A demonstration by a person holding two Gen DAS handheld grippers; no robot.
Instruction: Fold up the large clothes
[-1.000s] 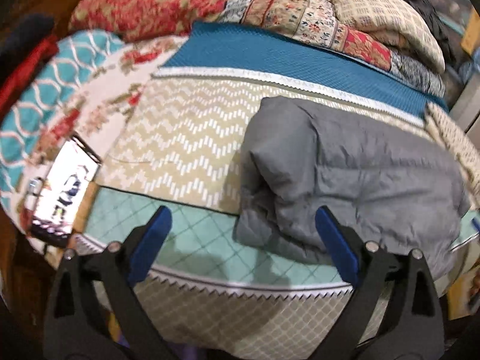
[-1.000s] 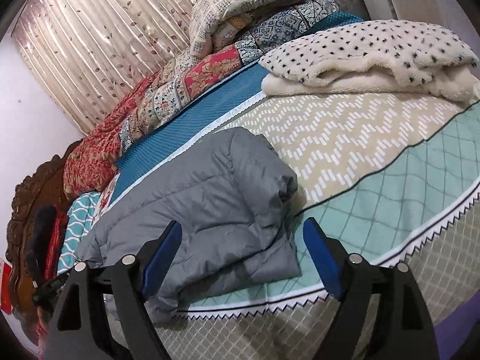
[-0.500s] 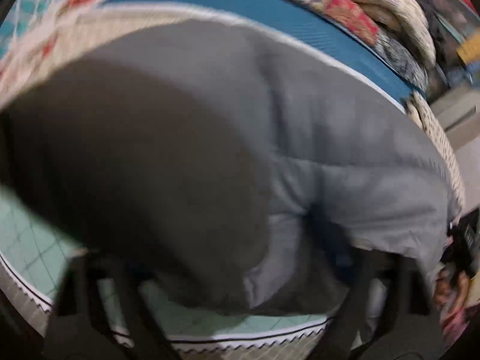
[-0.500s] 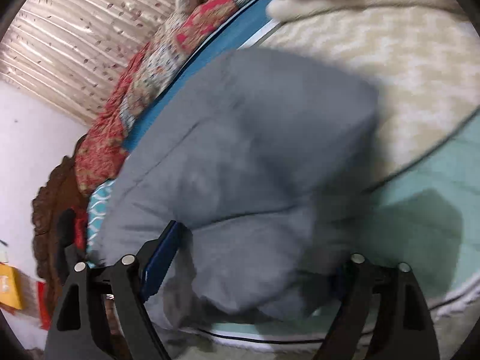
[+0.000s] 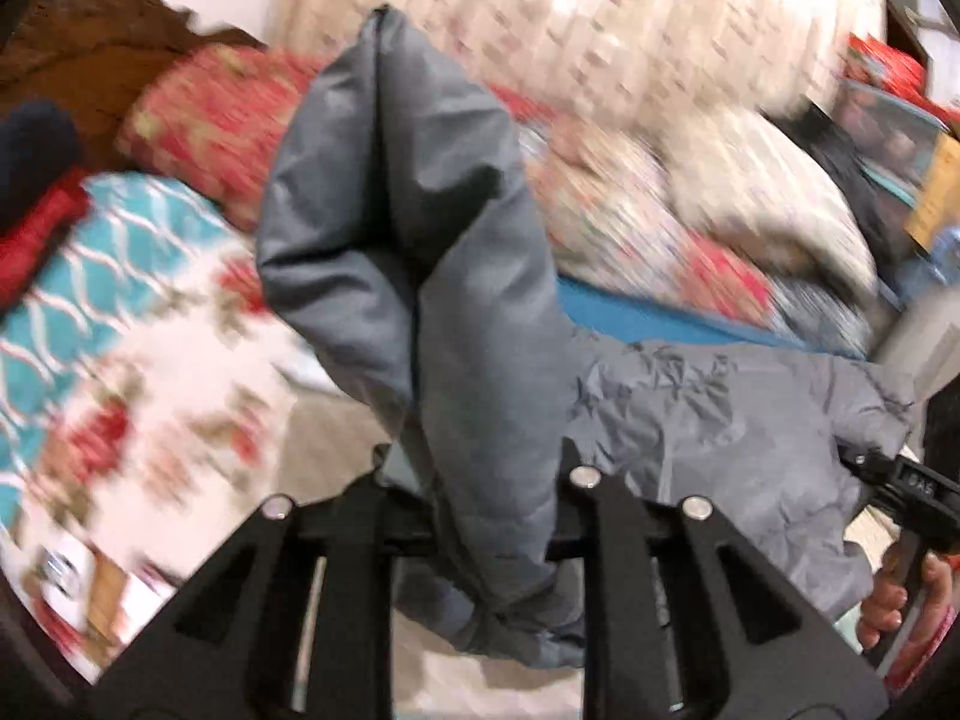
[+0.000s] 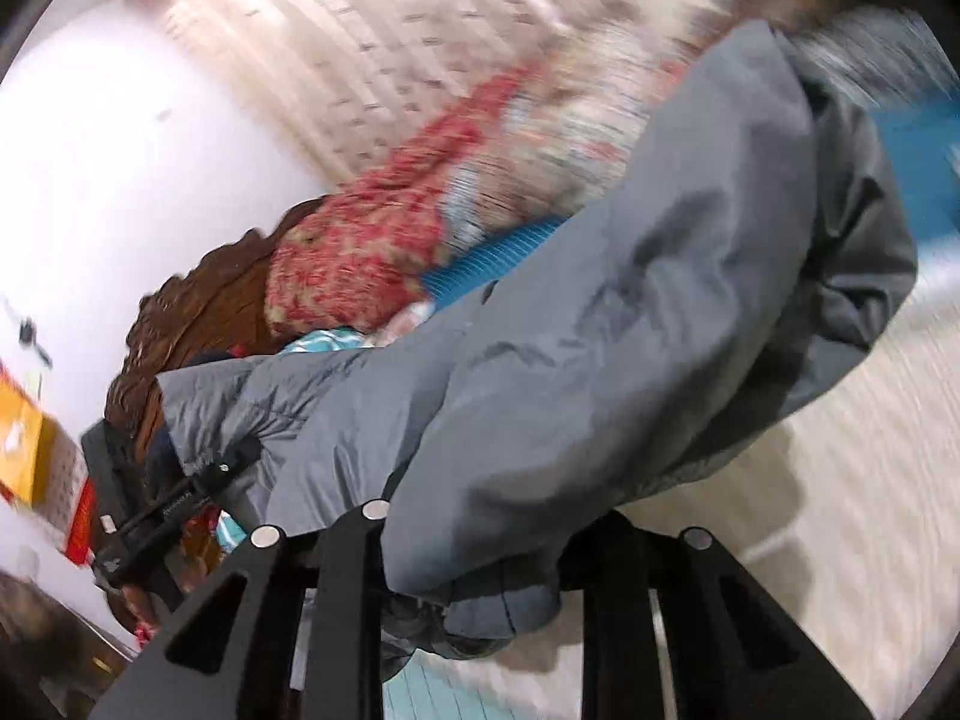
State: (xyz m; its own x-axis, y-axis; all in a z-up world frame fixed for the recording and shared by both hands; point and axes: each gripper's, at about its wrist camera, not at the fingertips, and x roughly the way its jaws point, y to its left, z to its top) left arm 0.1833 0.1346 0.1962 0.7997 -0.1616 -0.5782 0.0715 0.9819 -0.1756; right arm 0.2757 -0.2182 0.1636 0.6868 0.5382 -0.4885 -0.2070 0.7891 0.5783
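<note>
A grey padded jacket (image 5: pixel 420 228) is lifted off the bed and hangs between both grippers. My left gripper (image 5: pixel 480 480) is shut on one end of it; a bunched fold stands up above the jaws. My right gripper (image 6: pixel 480 528) is shut on the other end of the jacket (image 6: pixel 630 312), which drapes over the jaws and hides the fingertips. The right gripper also shows in the left wrist view (image 5: pixel 900 486), and the left gripper in the right wrist view (image 6: pixel 168 498). Both views are blurred by motion.
The bed (image 5: pixel 150 372) with patterned covers lies below. Folded quilts and pillows (image 5: pixel 690 210) are piled along the back by a curtain (image 5: pixel 600 18). A carved wooden headboard (image 6: pixel 198 312) stands at one end. A phone (image 5: pixel 78 576) lies near the bed's edge.
Both grippers moved in from open above the bed edge, closed on the folded jacket and lifted it up off the bed. The views swung upward toward the curtain.
</note>
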